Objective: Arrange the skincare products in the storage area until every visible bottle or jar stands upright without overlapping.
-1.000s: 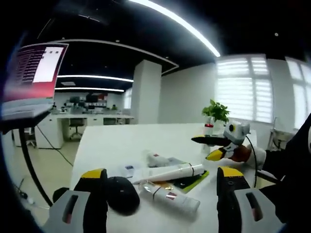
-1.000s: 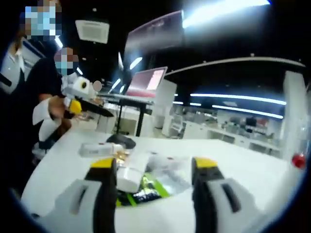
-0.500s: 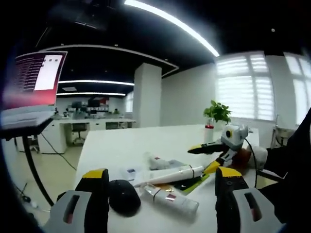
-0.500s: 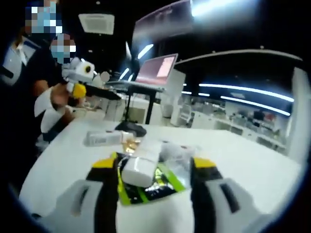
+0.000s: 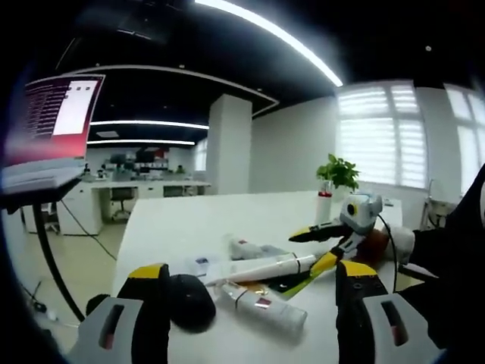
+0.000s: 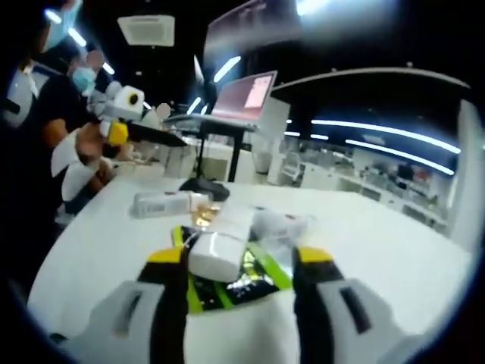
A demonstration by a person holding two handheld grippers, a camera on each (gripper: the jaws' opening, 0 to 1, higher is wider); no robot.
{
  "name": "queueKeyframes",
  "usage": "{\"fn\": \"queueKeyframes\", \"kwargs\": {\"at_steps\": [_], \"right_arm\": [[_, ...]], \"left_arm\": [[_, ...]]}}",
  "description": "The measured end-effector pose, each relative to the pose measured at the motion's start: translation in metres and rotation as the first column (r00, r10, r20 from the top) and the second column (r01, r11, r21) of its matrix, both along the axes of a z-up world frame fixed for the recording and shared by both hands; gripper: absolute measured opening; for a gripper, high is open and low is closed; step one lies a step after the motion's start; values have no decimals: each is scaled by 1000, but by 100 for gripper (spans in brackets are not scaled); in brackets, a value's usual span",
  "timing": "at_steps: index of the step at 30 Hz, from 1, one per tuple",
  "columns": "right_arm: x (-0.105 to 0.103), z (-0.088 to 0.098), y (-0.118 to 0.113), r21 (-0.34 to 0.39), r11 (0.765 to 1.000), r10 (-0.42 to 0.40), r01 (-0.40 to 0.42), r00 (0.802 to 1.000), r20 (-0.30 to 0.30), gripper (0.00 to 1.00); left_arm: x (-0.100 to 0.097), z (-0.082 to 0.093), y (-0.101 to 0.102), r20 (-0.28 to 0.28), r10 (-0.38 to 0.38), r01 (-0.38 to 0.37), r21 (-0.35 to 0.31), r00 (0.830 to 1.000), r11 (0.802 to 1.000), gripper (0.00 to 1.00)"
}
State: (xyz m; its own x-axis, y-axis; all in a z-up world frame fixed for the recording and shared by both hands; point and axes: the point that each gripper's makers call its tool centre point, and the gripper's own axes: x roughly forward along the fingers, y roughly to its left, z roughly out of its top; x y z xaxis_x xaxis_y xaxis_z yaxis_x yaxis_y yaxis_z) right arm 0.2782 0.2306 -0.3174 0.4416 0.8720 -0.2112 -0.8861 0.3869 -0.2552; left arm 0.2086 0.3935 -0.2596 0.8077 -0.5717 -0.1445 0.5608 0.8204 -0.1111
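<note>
Fingers of the right gripper (image 6: 236, 277) are spread and gripping nothing, with the capped end of a long white plastic tube (image 6: 221, 243) lying between their tips. Over the last second this view has closed in on the tube, and the left gripper view shows the right gripper reaching its far end. Judgement: a grasp to stand it upright is imminent.

Under the tube lies a flat black and lime-green packet (image 6: 250, 277). Just beyond the fingertips are a crinkled clear-wrapped item (image 6: 282, 225) and, further off to the left, a second white tube with a gold band (image 6: 168, 203), also flat. No product stands upright yet.

Left gripper (image 5: 250, 292) has fingers spread, empty, hovering short of the pile. Between them lie a black computer mouse (image 5: 189, 302) and that second tube; neither has moved.

Obstruction: the products overlap, so lifting 1 may drag another. Beyond stand a laptop on a stand (image 6: 242, 97) and a potted green plant (image 5: 338, 176).
</note>
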Motion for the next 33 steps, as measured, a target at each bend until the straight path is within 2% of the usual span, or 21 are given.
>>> {"fn": "queueKeyframes", "kwargs": {"at_steps": [11, 15, 19, 28, 32, 33], "right_arm": [[-2, -7, 3, -24, 1000, 2, -3, 1000, -27, 53], [-3, -12, 7, -43, 999, 8, -10, 999, -44, 53], [0, -19, 10, -65, 998, 3, -8, 997, -76, 53], [-6, -20, 20, -73, 997, 13, -19, 997, -80, 42], [-9, -20, 23, -90, 995, 38, -42, 998, -52, 31], [-9, -20, 23, -92, 995, 37, -41, 998, -52, 32]], "left_arm": [[3, -7, -8, -19, -20, 20, 10, 1000, 1000, 92], [3, -6, -12, -19, -49, 48, -36, 999, 998, 92], [3, -7, -11, -22, -44, 43, -27, 999, 999, 92], [0, -7, 3, -18, -17, 17, -37, 1000, 999, 92], [0, -5, 9, -10, 2, -2, -50, 1000, 999, 92], [0, -5, 10, -13, 6, -7, -50, 1000, 999, 92]]}}
